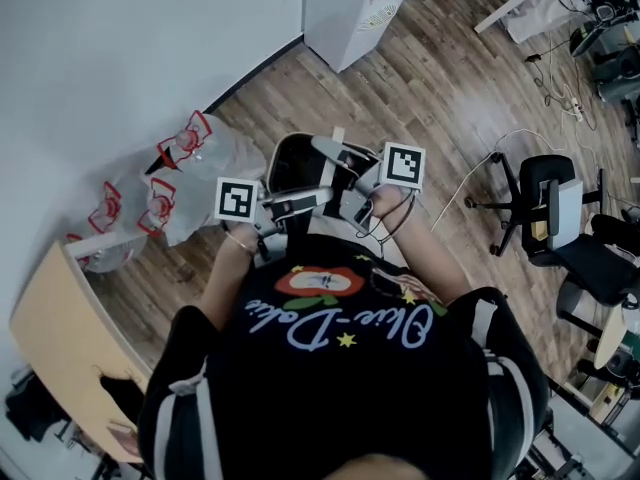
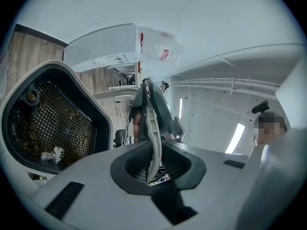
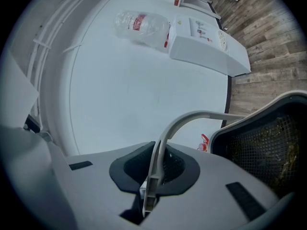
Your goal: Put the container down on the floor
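Observation:
The container (image 1: 292, 168) is a dark bin with a pale rim, hanging in front of the person above the wooden floor (image 1: 420, 98). A mesh basket with debris shows inside it (image 2: 53, 123). Its curved grey handle (image 2: 152, 128) runs between the pads of my left gripper (image 2: 154, 164), which is shut on it. My right gripper (image 3: 154, 172) is shut on the same handle (image 3: 201, 116), with the container's rim (image 3: 259, 110) to its right. In the head view the left gripper (image 1: 295, 204) and right gripper (image 1: 348, 180) meet close together over the bin.
Clear plastic bags with red print (image 1: 165, 193) lie against the white wall (image 1: 120, 48) on the left. A white cabinet (image 1: 350, 8) stands farther ahead. An office chair (image 1: 545, 213) and floor cables (image 1: 480, 168) are on the right. A wooden tabletop (image 1: 60, 338) sits lower left.

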Action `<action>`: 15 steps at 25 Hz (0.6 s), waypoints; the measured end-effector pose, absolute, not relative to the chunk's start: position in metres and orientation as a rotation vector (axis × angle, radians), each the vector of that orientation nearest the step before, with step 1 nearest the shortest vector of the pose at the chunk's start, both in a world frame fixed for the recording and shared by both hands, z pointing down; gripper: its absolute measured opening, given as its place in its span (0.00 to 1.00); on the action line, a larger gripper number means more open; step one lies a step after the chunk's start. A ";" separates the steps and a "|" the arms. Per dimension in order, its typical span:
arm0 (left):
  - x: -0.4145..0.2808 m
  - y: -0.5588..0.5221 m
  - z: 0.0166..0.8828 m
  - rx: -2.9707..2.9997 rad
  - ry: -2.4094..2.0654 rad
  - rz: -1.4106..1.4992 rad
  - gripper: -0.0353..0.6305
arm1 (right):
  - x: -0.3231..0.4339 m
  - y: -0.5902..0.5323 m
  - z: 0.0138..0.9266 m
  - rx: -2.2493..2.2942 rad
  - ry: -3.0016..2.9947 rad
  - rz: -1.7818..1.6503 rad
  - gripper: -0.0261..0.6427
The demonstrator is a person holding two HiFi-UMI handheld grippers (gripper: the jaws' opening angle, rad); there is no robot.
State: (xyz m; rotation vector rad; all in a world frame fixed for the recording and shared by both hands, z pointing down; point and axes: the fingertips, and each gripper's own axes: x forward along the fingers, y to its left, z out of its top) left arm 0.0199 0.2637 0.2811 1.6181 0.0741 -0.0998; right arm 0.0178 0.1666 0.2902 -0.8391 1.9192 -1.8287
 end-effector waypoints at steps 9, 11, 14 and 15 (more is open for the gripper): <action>0.010 0.249 0.279 1.639 0.089 -0.052 0.13 | 0.012 0.152 0.285 -0.870 1.911 -1.795 0.06; -0.007 0.228 0.285 1.628 0.094 -0.033 0.13 | -0.003 0.130 0.291 -0.886 1.901 -1.791 0.06; -0.023 0.210 0.290 1.634 0.094 -0.009 0.13 | -0.016 0.112 0.296 -0.908 1.889 -1.789 0.06; -0.025 0.207 0.290 1.633 0.097 -0.015 0.13 | -0.020 0.109 0.296 -0.907 1.891 -1.788 0.06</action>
